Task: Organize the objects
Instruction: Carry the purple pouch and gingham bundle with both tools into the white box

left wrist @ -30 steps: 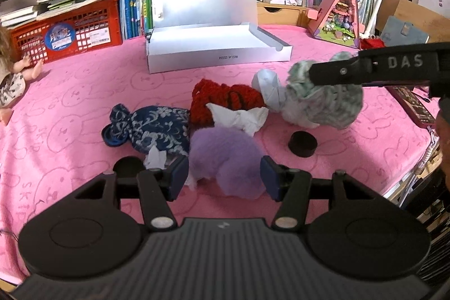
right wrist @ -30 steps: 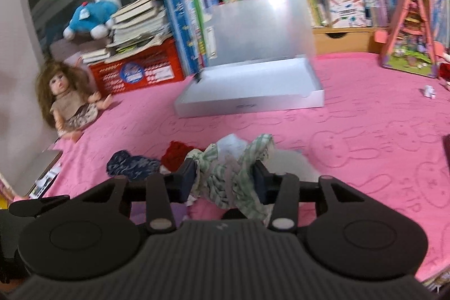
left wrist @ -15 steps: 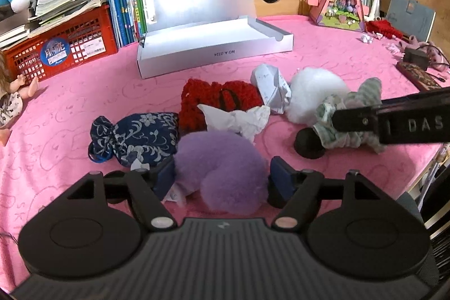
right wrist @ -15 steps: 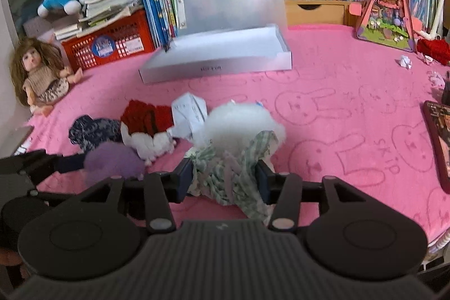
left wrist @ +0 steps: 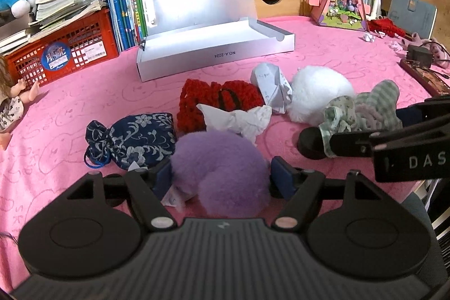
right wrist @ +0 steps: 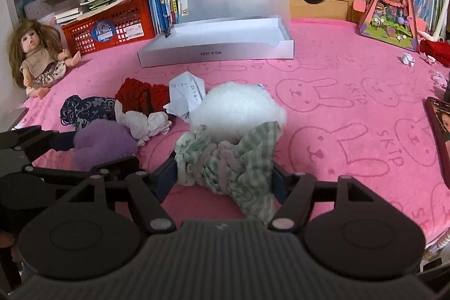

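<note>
My left gripper (left wrist: 220,179) is shut on a purple fluffy ball (left wrist: 219,162), low over the pink cloth; the ball also shows in the right wrist view (right wrist: 104,144). My right gripper (right wrist: 223,177) is shut on a green striped cloth pouch (right wrist: 227,162), seen in the left wrist view (left wrist: 362,110) at the right. A white fluffy ball (right wrist: 237,108), a red knitted pouch (left wrist: 219,100), a blue floral pouch (left wrist: 135,138), crumpled tissue (left wrist: 239,120) and folded paper (left wrist: 270,86) lie in a cluster. An open silver box (left wrist: 216,52) stands behind.
A black round cap (left wrist: 309,142) lies by the green pouch. A doll (right wrist: 36,55) and a red crate (right wrist: 109,27) of books are at the left. Books and plush toys line the back. A toy house (right wrist: 391,7) and a phone (right wrist: 438,131) are at the right.
Both grippers pulled back toward the near edge. The left closed on the purple ball. The right carried the green pouch down and away from the white ball, uncovering it.
</note>
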The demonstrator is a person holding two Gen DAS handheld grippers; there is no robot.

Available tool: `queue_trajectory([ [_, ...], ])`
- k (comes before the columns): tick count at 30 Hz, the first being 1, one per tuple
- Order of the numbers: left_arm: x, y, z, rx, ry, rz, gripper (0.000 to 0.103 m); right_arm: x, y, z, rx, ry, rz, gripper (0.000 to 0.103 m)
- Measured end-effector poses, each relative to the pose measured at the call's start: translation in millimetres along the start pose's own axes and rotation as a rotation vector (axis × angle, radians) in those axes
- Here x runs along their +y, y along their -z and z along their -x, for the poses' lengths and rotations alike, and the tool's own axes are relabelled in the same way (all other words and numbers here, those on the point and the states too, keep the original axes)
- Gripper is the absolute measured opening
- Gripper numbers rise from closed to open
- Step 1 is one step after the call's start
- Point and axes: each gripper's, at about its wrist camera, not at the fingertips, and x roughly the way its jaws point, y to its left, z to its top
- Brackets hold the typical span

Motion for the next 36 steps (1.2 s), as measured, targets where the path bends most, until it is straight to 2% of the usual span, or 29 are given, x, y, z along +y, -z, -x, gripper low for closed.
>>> queue_trajectory([
  [2,1.5,0.1,1.9,-0.003,0.004,0.006,0.071,0.7,0.6,0.7,-0.002,0.002,0.003,0.077],
  [6,6.3,-1.5,7.4,-0.007,0.017,0.026,0.067,1.5,0.4,2.7,-0.001,-0.006,-0.007,0.060],
  [9,8.2,-2.7,12.0,-0.013,0.021,0.040,0.066,2.2,-0.5,4.9,-0.010,-0.003,-0.012,0.055],
  [22,18.0,-23.9,41.6,-0.083,0.068,0.090,0.066,-0.8,-14.4,19.5,-0.050,-0.023,-0.048,0.051],
  [36,42.1,-66.1,45.1,-0.136,0.079,0.120,0.066,-6.9,-52.2,33.7,-0.149,-0.034,-0.039,0.051],
])
